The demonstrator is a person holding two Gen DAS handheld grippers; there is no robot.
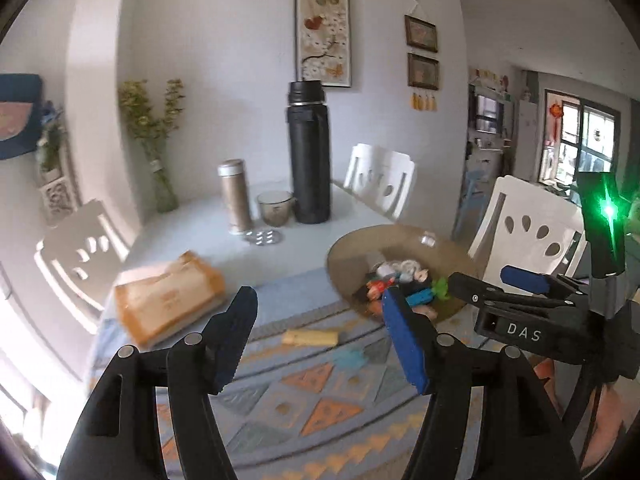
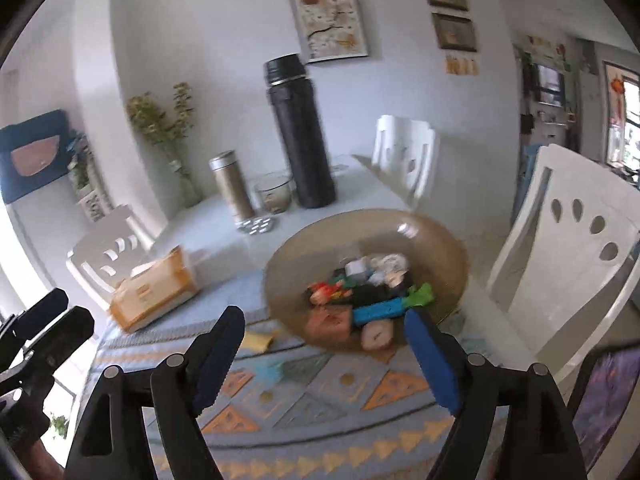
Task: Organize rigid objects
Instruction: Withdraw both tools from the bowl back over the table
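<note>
The table [image 1: 224, 232] is carrying everything in view, its near part lying under a patterned mat [image 1: 320, 396] of blue, orange and yellow triangles. White chairs [image 2: 568, 264] are standing around it.

A wide brownish glass bowl [image 2: 312, 248] is sitting on the right side of the table, at the far edge of the mat. It is holding the pile of small rigid objects [image 2: 360, 296]: a blue bar-shaped piece, something green, a brown block and several pale bits, all too blurred to name further.

A tall black flask [image 1: 309, 160] is standing upright toward the back of the table. Left of the bowl, an orange tissue pack [image 1: 168, 296] is lying on the table. A slimmer gold-and-silver flask [image 1: 235, 196] is standing left of the black one, with a small glass cup [image 1: 275, 208] between them and a blister pack of pills [image 1: 262, 237] lying just in front.

The left gripper [image 1: 320, 336] is hovering over the mat, its jaws spread wide and holding nothing. The right gripper [image 2: 324, 356] is hanging just in front of the bowl, its jaws also parted and empty.

A small yellow object [image 1: 312, 337] is lying on the mat between the tissue pack and the bowl, apart from both. A smaller teal piece [image 1: 352, 360] is lying on the mat just nearer than it.
</note>
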